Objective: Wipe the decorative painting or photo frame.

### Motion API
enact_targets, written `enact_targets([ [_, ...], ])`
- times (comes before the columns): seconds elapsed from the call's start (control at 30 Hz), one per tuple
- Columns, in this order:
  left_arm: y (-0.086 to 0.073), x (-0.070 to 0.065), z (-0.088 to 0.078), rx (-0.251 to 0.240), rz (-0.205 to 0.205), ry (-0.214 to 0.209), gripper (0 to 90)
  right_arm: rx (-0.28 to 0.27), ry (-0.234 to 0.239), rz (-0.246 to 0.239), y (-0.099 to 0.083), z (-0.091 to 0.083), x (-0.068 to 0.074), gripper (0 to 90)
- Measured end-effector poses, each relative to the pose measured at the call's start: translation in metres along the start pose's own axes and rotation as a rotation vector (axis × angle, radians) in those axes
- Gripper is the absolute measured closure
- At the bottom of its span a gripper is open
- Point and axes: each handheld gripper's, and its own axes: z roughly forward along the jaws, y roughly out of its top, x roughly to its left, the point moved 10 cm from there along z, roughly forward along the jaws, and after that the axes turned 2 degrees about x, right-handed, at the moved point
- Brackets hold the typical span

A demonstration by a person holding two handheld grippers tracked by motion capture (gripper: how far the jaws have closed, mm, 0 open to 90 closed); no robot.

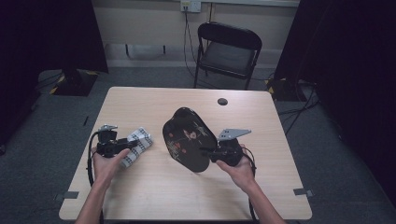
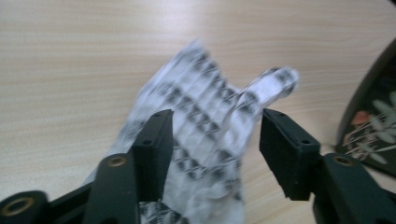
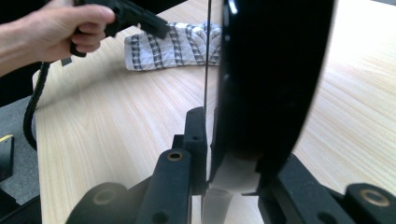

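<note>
A black lacquered tray (image 1: 187,135) with a flower pattern is tilted up on the middle of the wooden table (image 1: 154,196). My right gripper (image 1: 207,152) is shut on its near right rim; in the right gripper view the jaws (image 3: 219,140) clamp the tray's edge (image 3: 271,70). A folded black-and-white patterned cloth (image 1: 140,142) lies left of the tray. My left gripper (image 1: 133,143) hovers right at it, open. In the left gripper view the cloth (image 2: 205,102) lies between and beneath the spread jaws (image 2: 215,135), and the tray's edge (image 2: 373,126) is at the right.
A black folding chair (image 1: 229,46) stands beyond the table's far edge. A small dark round cap (image 1: 222,101) sits in the tabletop near the back. Dark curtains hang on both sides. The other hand and its gripper (image 3: 154,25) appear at the cloth (image 3: 173,44).
</note>
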Motion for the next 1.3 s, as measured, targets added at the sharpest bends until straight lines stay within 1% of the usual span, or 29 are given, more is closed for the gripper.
enact_targets([
  [0.03, 0.003, -0.002, -0.002, -0.005, 0.013, 0.003, 41.8, 0.000, 0.003, 0.000, 0.000, 0.000, 0.000, 79.0],
  [0.13, 0.012, -0.011, -0.008, -0.042, 0.039, -0.019, 39.7, 0.000, 0.005, -0.002, 0.001, 0.001, 0.000, 79.0],
  [0.2, 0.016, -0.024, -0.010, -0.050, 0.071, -0.047, 40.0, 0.002, 0.013, -0.008, 0.001, 0.002, 0.000, 79.0],
  [0.23, 0.018, -0.031, -0.011, -0.056, 0.079, -0.061, 40.3, 0.000, 0.018, -0.008, 0.002, 0.003, 0.000, 79.1],
  [0.33, 0.023, -0.053, -0.011, -0.058, 0.138, -0.105, 41.1, 0.002, 0.028, -0.014, 0.003, 0.004, -0.002, 79.2],
  [0.4, 0.027, -0.066, -0.010, -0.066, 0.165, -0.123, 41.1, 0.008, 0.032, -0.020, 0.003, 0.005, -0.002, 79.2],
  [0.43, 0.029, -0.071, -0.010, -0.071, 0.170, -0.136, 40.7, 0.008, 0.035, -0.025, 0.004, 0.005, -0.002, 79.2],
  [0.47, 0.031, -0.079, -0.010, -0.076, 0.182, -0.158, 40.3, 0.011, 0.036, -0.026, 0.004, 0.005, -0.003, 79.3],
  [0.5, 0.033, -0.085, -0.010, -0.081, 0.191, -0.169, 39.5, 0.012, 0.040, -0.030, 0.004, 0.005, -0.003, 79.3],
  [0.57, 0.037, -0.098, -0.011, -0.092, 0.226, -0.199, 38.3, 0.014, 0.045, -0.039, 0.005, 0.006, -0.004, 79.3],
  [0.63, 0.039, -0.107, -0.010, -0.092, 0.247, -0.207, 38.0, 0.014, 0.053, -0.050, 0.005, 0.006, -0.005, 79.3],
  [0.67, 0.041, -0.111, -0.009, -0.095, 0.249, -0.218, 37.4, 0.016, 0.057, -0.057, 0.005, 0.006, -0.006, 79.3],
  [0.7, 0.042, -0.113, -0.008, -0.095, 0.252, -0.221, 37.5, 0.018, 0.064, -0.058, 0.006, 0.006, -0.007, 79.3],
  [0.73, 0.043, -0.113, -0.006, -0.095, 0.251, -0.214, 37.7, 0.021, 0.071, -0.061, 0.006, 0.006, -0.007, 79.3],
  [0.8, 0.044, -0.114, -0.004, -0.093, 0.247, -0.225, 37.5, 0.033, 0.090, -0.074, 0.006, 0.006, -0.010, 79.2],
  [0.83, 0.045, -0.114, -0.002, -0.093, 0.241, -0.225, 37.5, 0.034, 0.091, -0.078, 0.006, 0.006, -0.012, 79.2],
  [0.87, 0.044, -0.115, 0.002, -0.086, 0.250, -0.233, 37.3, 0.037, 0.093, -0.081, 0.007, 0.006, -0.013, 79.2],
  [0.93, 0.040, -0.117, 0.007, -0.065, 0.248, -0.249, 37.3, 0.040, 0.090, -0.080, 0.007, 0.005, -0.017, 79.1],
  [0.97, 0.039, -0.118, 0.009, -0.062, 0.251, -0.251, 37.1, 0.037, 0.093, -0.078, 0.007, 0.005, -0.017, 78.8],
  [1.0, 0.037, -0.119, 0.011, -0.060, 0.255, -0.244, 36.4, 0.034, 0.092, -0.076, 0.007, 0.005, -0.017, 78.4],
  [1.03, 0.036, -0.119, 0.013, -0.057, 0.264, -0.234, 34.4, 0.032, 0.088, -0.072, 0.006, 0.004, -0.017, 77.2],
  [1.07, 0.034, -0.120, 0.014, -0.058, 0.260, -0.233, 34.6, 0.031, 0.086, -0.071, 0.006, 0.003, -0.017, 74.8],
  [1.1, 0.034, -0.120, 0.014, -0.066, 0.255, -0.239, 34.6, 0.028, 0.082, -0.067, 0.005, 0.002, -0.016, 69.9],
  [1.13, 0.033, -0.120, 0.014, -0.066, 0.252, -0.242, 35.1, 0.026, 0.079, -0.061, 0.005, 0.000, -0.015, 68.0],
  [1.2, 0.032, -0.120, 0.015, -0.068, 0.246, -0.245, 35.4, 0.024, 0.063, -0.055, 0.002, -0.004, -0.014, 65.0],
  [1.23, 0.031, -0.119, 0.016, -0.065, 0.253, -0.240, 34.8, 0.016, 0.051, -0.046, 0.000, -0.007, -0.013, 62.5],
  [1.3, 0.030, -0.119, 0.018, -0.050, 0.256, -0.244, 34.7, 0.011, 0.032, -0.038, -0.005, -0.011, -0.013, 61.7],
])
